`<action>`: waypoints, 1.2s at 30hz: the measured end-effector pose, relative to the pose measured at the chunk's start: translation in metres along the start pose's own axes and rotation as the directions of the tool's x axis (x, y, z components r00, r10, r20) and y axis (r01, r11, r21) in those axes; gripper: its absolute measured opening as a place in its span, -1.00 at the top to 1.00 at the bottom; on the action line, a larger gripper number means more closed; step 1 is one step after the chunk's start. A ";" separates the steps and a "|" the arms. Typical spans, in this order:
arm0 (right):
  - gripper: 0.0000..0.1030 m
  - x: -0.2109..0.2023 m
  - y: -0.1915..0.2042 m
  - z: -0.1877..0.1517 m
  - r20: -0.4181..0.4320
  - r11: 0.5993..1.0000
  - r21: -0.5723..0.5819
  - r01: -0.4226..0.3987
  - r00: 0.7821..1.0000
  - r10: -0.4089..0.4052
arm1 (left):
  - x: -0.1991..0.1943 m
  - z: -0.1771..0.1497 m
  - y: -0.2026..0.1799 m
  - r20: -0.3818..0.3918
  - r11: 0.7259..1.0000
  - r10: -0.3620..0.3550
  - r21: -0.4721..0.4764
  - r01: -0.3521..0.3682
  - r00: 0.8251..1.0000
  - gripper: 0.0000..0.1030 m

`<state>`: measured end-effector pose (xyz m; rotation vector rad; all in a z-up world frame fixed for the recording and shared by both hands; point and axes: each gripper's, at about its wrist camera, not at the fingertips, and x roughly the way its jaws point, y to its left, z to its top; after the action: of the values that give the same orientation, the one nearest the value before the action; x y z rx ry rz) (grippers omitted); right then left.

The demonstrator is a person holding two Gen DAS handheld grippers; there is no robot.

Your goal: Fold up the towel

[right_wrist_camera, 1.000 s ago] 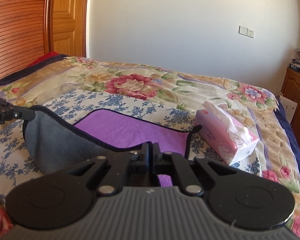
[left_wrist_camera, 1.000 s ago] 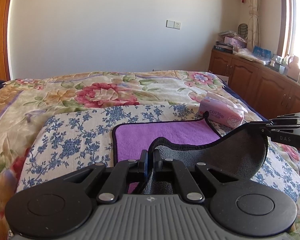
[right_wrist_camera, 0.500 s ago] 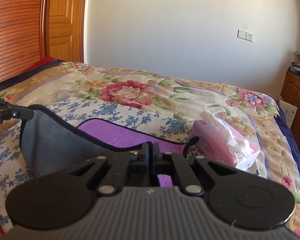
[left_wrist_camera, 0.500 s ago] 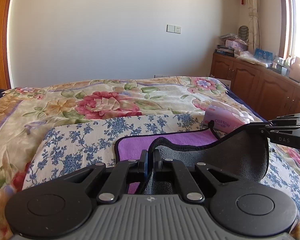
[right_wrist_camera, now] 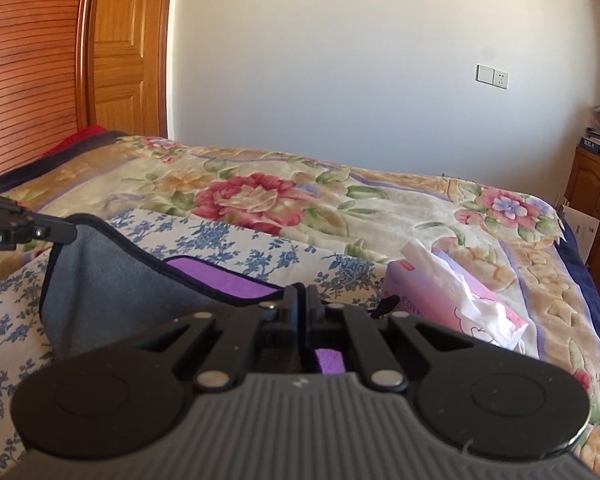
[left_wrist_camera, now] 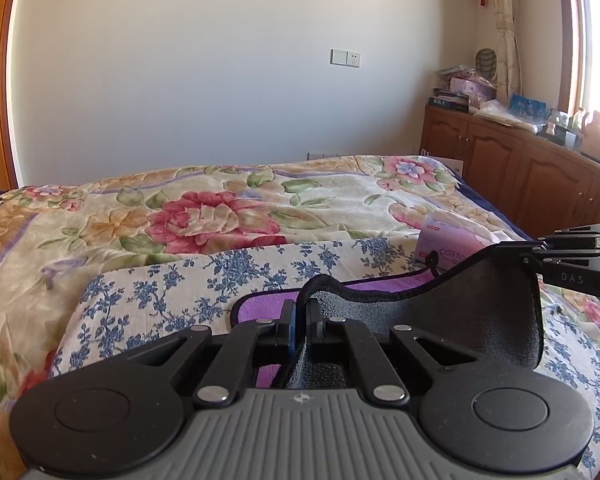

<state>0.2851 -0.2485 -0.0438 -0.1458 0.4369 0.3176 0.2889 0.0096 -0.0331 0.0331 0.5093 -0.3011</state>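
The towel (left_wrist_camera: 472,320) is purple on one face and grey on the other, with a dark hem. It lies on a blue-flowered cloth (left_wrist_camera: 172,292) on the bed. My left gripper (left_wrist_camera: 300,308) is shut on one near corner of the towel. My right gripper (right_wrist_camera: 302,296) is shut on the other near corner and also shows in the left wrist view (left_wrist_camera: 512,250). The near edge hangs lifted between them, grey side (right_wrist_camera: 112,280) up, over the flat purple part (right_wrist_camera: 220,280).
A pink tissue box (right_wrist_camera: 452,300) stands on the bed just right of the towel. A floral blanket (left_wrist_camera: 220,216) covers the bed. Wooden cabinets (left_wrist_camera: 520,168) line the right wall, and a wooden door (right_wrist_camera: 116,60) is at the left.
Both grippers have risen and moved forward over the towel, carrying the lifted near edge toward the far edge. More of the purple face is covered by the grey side.
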 end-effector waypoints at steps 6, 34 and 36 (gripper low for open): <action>0.92 0.007 -0.001 0.001 0.002 1.000 -0.012 -0.002 1.000 0.002 | 0.011 0.010 0.002 0.006 1.000 -0.004 0.008 0.004 1.000 0.89; 0.92 0.064 -0.020 0.016 0.014 0.998 -0.043 0.052 0.999 -0.051 | 0.070 0.031 0.017 -0.007 0.999 0.047 0.024 -0.047 0.999 0.89; 0.92 0.070 -0.021 0.014 0.007 0.997 -0.050 0.057 0.998 -0.057 | 0.077 0.030 0.019 -0.012 0.998 0.055 0.023 -0.055 0.998 0.89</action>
<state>0.3579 -0.2463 -0.0599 -0.2061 0.4183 0.2733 0.3724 0.0034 -0.0451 0.0708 0.5162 -0.2533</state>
